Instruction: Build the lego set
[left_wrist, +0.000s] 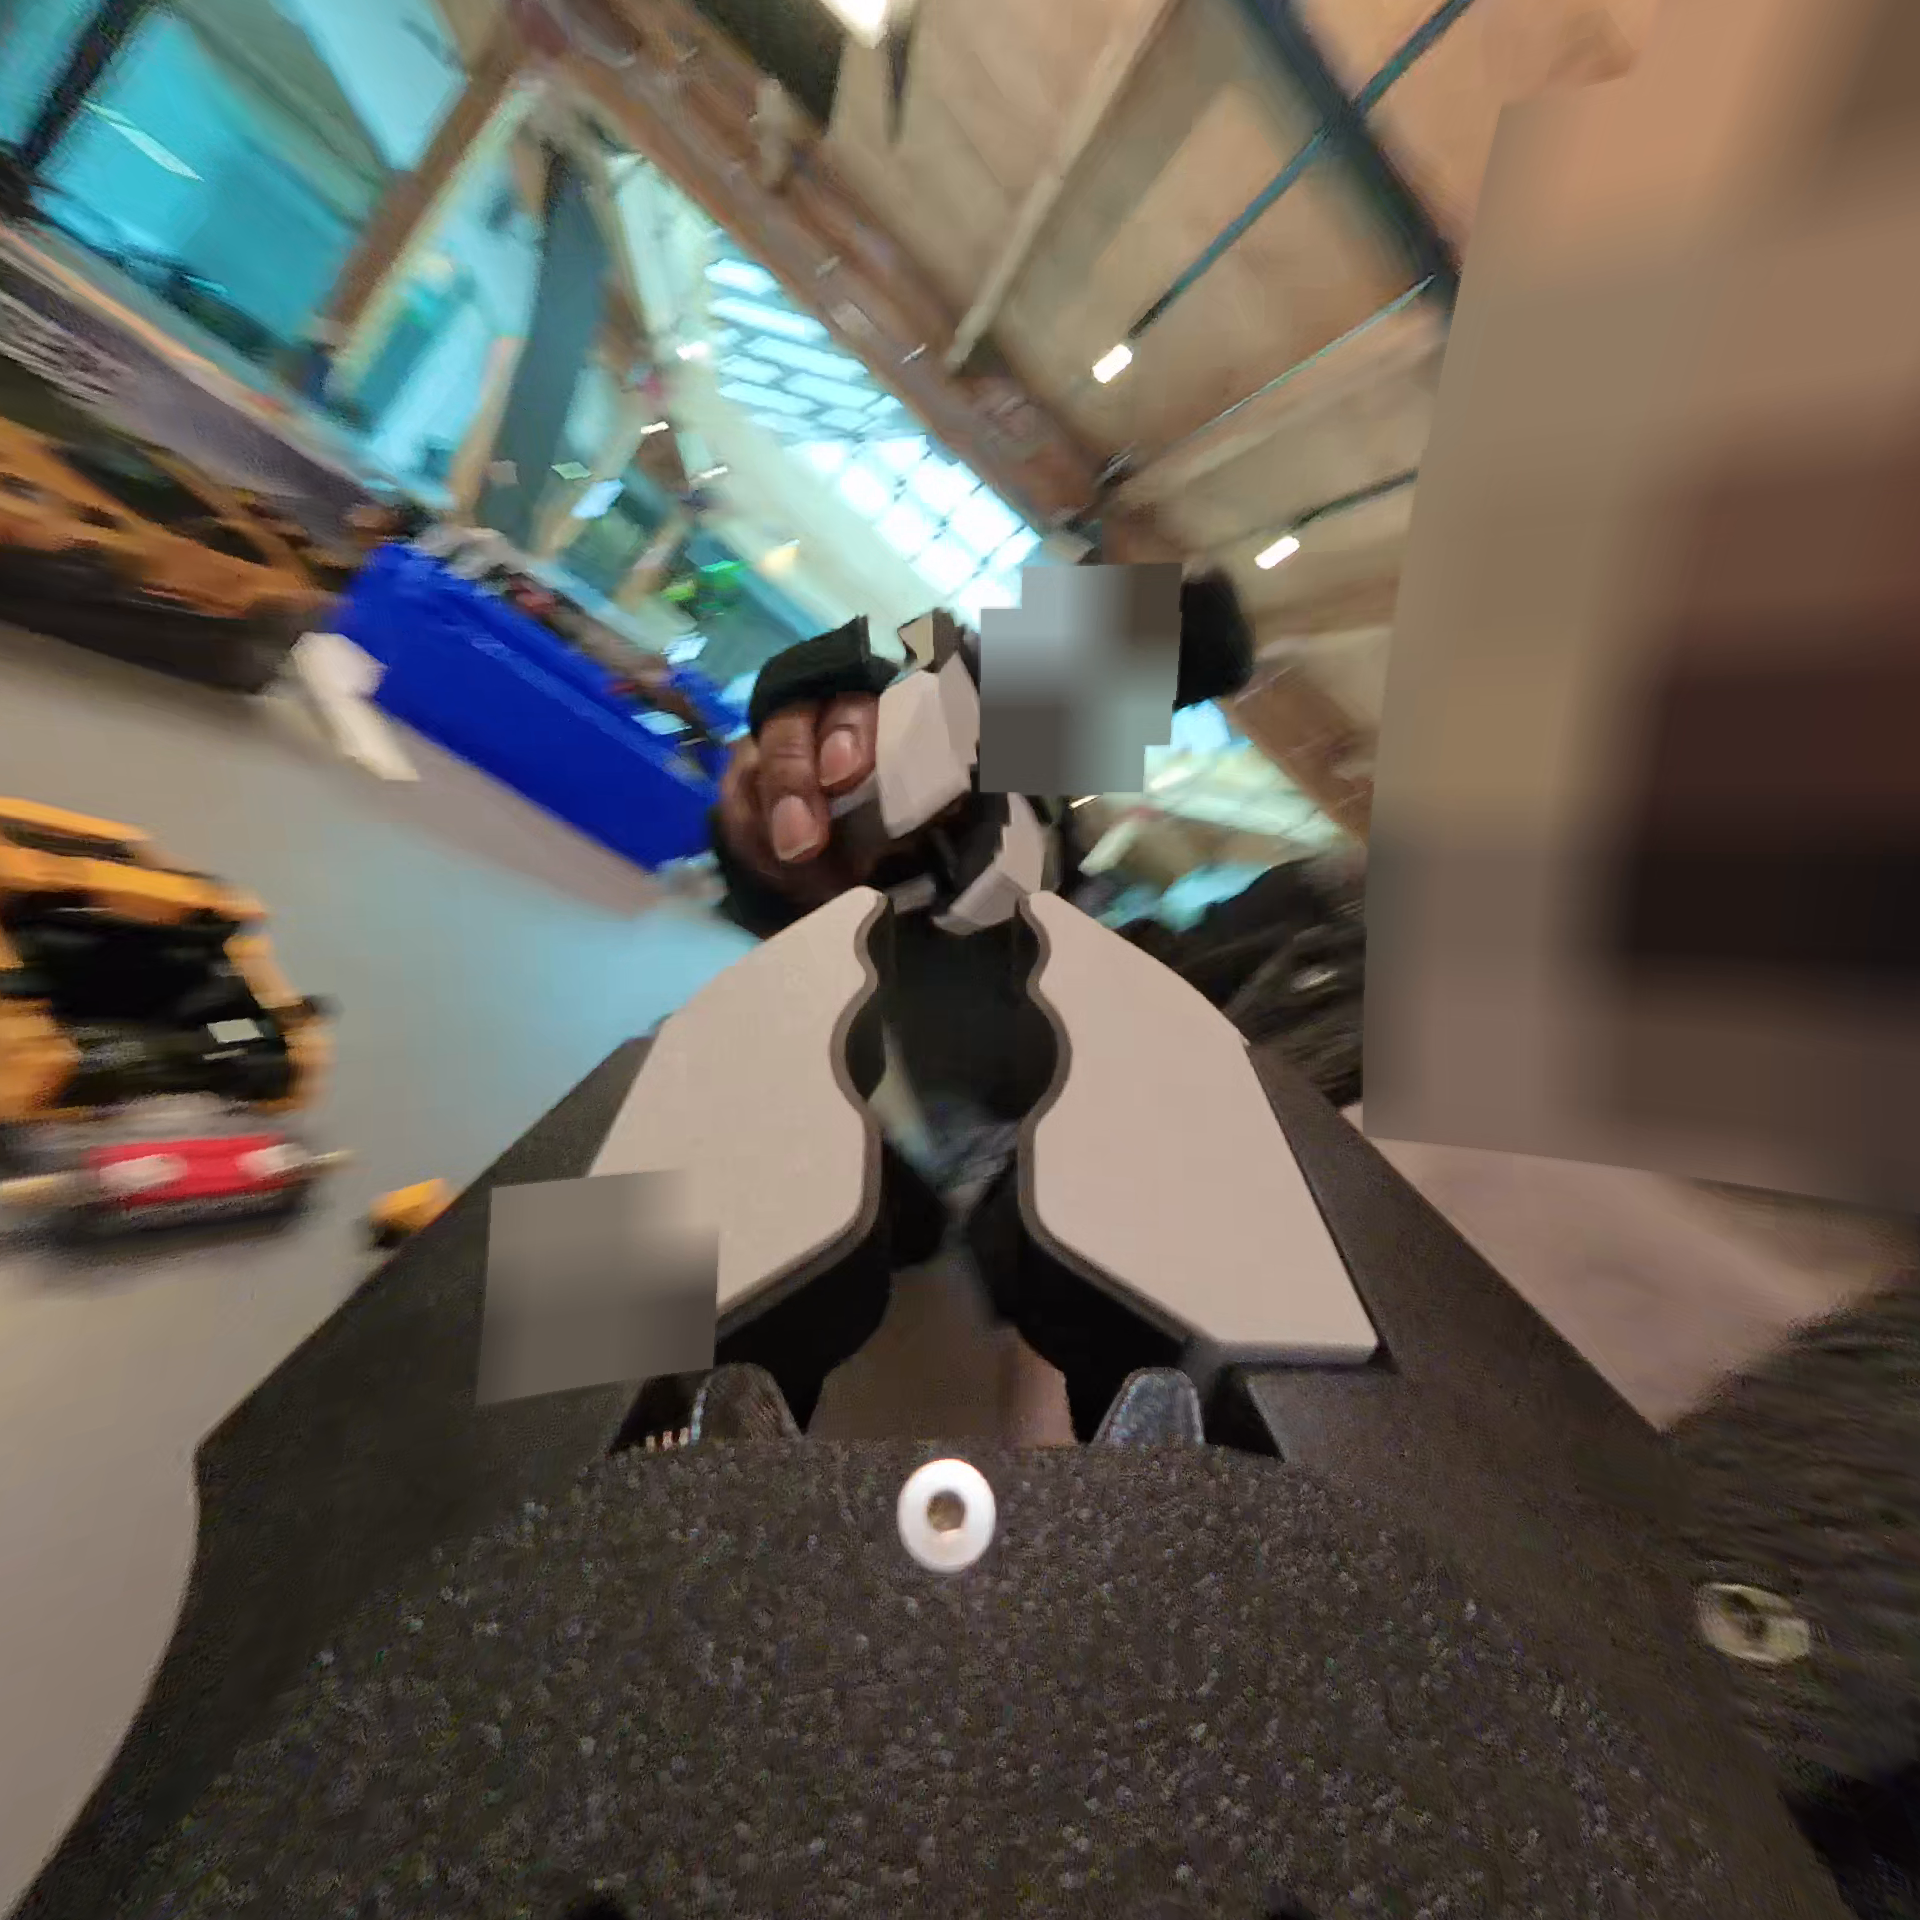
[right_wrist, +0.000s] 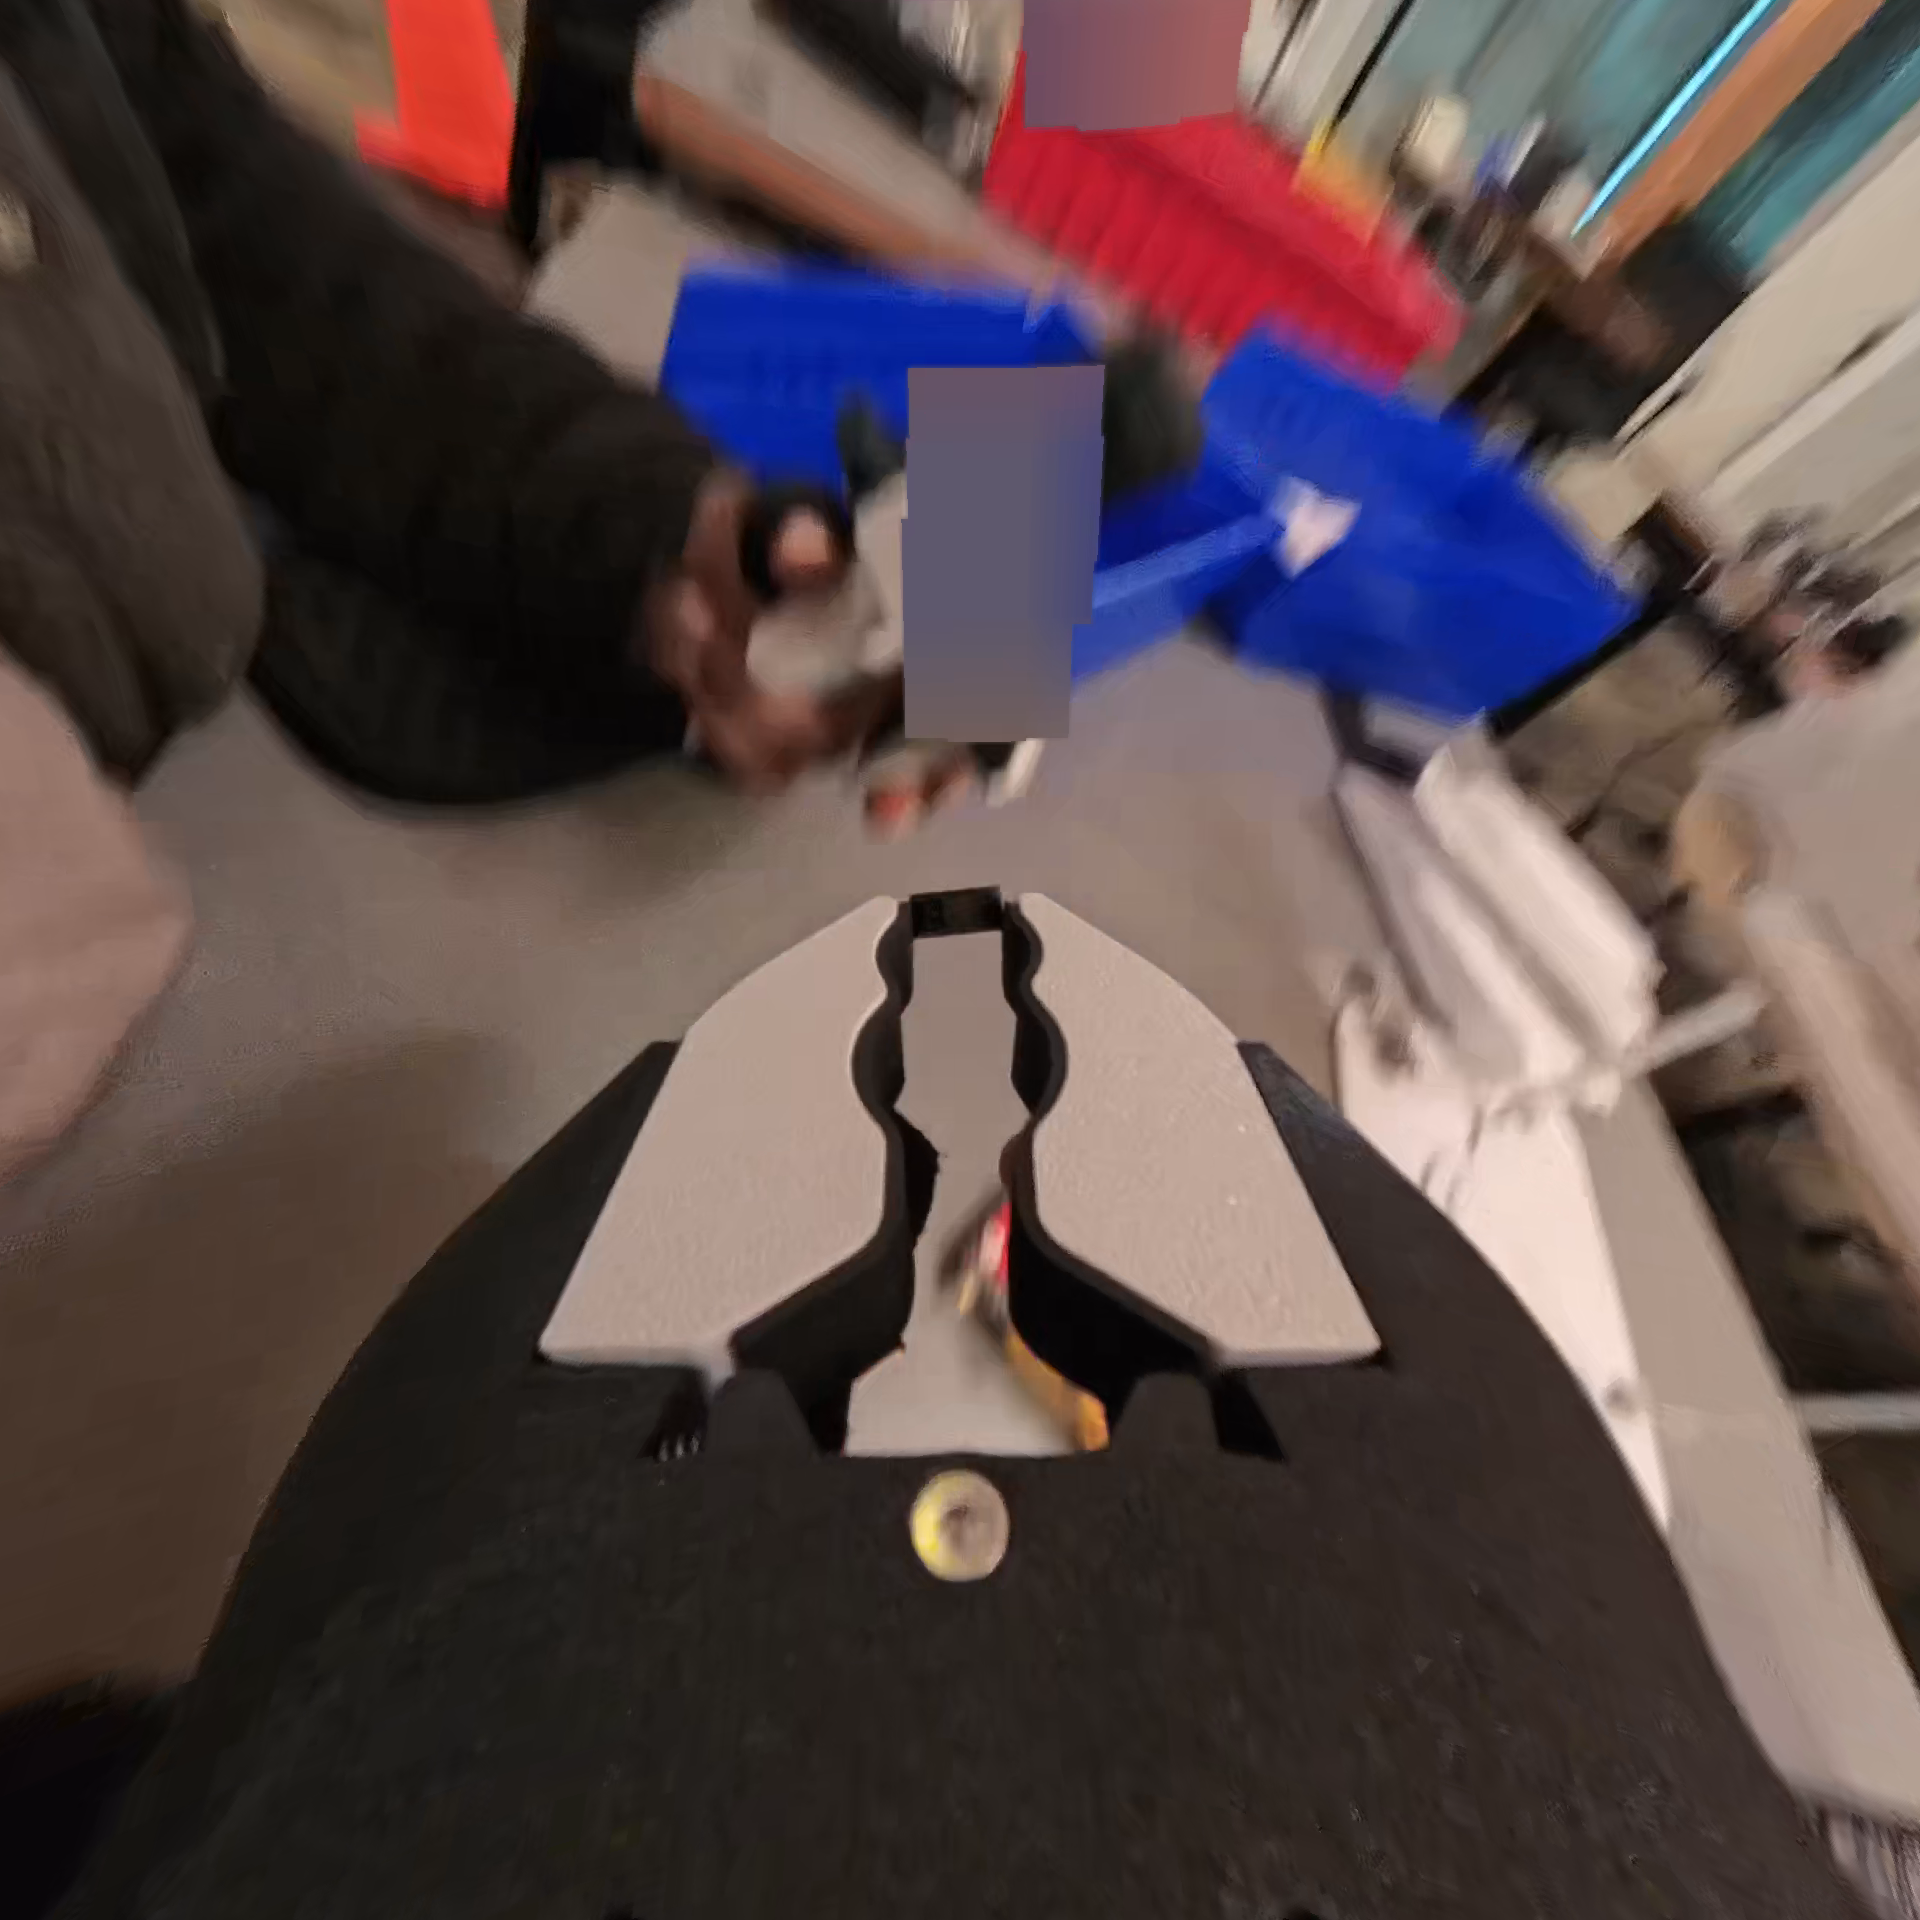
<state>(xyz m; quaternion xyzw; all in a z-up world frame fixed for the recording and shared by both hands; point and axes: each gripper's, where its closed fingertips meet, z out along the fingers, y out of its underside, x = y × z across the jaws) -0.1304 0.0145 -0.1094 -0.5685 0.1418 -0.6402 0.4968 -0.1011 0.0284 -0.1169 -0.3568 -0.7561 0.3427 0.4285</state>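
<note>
My right gripper (right_wrist: 956, 914) is shut on a small black lego piece (right_wrist: 956, 912) pinched at its fingertips above the grey table (right_wrist: 416, 987). A blurred red and yellow piece (right_wrist: 1003, 1288) shows through the gap lower down. My left gripper (left_wrist: 956, 909) has its jaws a narrow gap apart; motion blur hides whether anything sits between them. Just beyond its tips, a hand holds the right gripper (left_wrist: 925, 748). The left gripper also shows blurred in the right wrist view (right_wrist: 914, 790). A yellow and black lego vehicle (left_wrist: 135, 987) stands at the left.
Blue bins stand at the back of the table (left_wrist: 520, 696) (right_wrist: 1403, 540). A small yellow piece (left_wrist: 410, 1210) lies near the vehicle. White sheets (right_wrist: 1507, 987) lie to the right. A dark sleeve (right_wrist: 416, 499) crosses from the left. A red cloth (right_wrist: 1195, 229) lies behind.
</note>
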